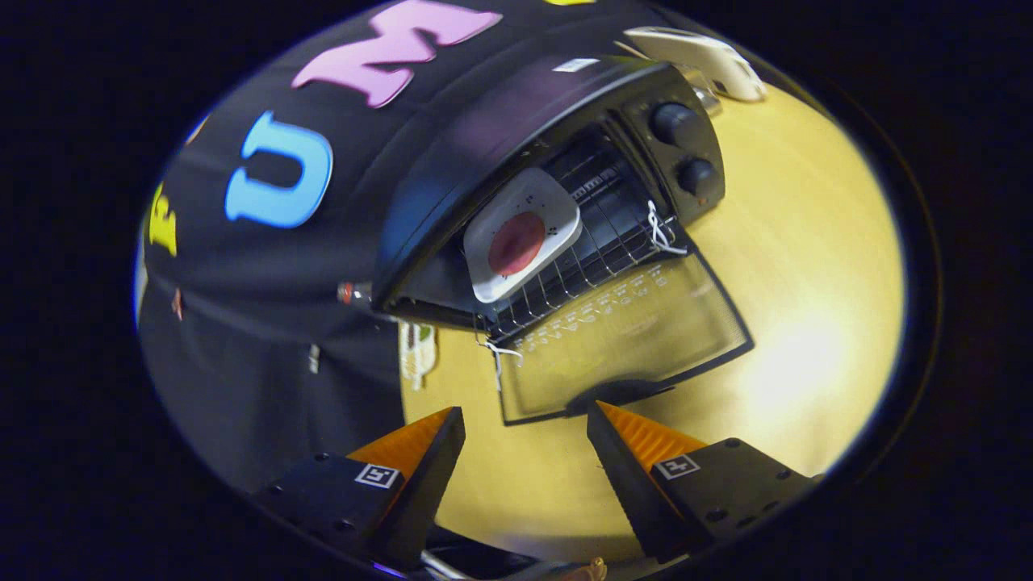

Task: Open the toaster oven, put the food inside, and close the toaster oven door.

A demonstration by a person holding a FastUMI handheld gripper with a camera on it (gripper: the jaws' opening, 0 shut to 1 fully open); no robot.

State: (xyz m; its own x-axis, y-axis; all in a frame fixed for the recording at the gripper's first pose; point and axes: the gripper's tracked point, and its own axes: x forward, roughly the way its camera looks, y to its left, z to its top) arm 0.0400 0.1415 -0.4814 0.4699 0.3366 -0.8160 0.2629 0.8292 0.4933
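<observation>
Two fingers of the gripper (524,436) stand wide apart, and nothing is held between them; only the bare wooden table (815,266) shows in the gap. Just ahead of the fingertips lies the handle (617,394) of the toaster oven door (625,343), close to them but not touching as far as I can see.

The door is fully open and folded down flat toward the gripper, so its glass pane lies over the table. Beyond it stands the toaster oven (516,137) itself, a dark box with a rounded top, which appears tilted in this view. On its front panel, at the side of the opening, sit two round knobs (686,149), one above the other.

Inside the oven a wire rack (597,250) is visible, and on the rack rests a white plate (524,234) with rounded corners. On the plate lies the food (516,244), a flat round reddish piece, a little off the middle. The plate is wholly inside the opening, on the side away from the knobs.

White cords (663,234) are tied at both front corners of the rack, near the door's hinges.

Beyond the oven, near the far edge of the table, lies a white device (710,56). Beside the oven, on the side away from the knobs, a pale packet (417,355) lies at the table's edge against the black cloth wall (266,282).
</observation>
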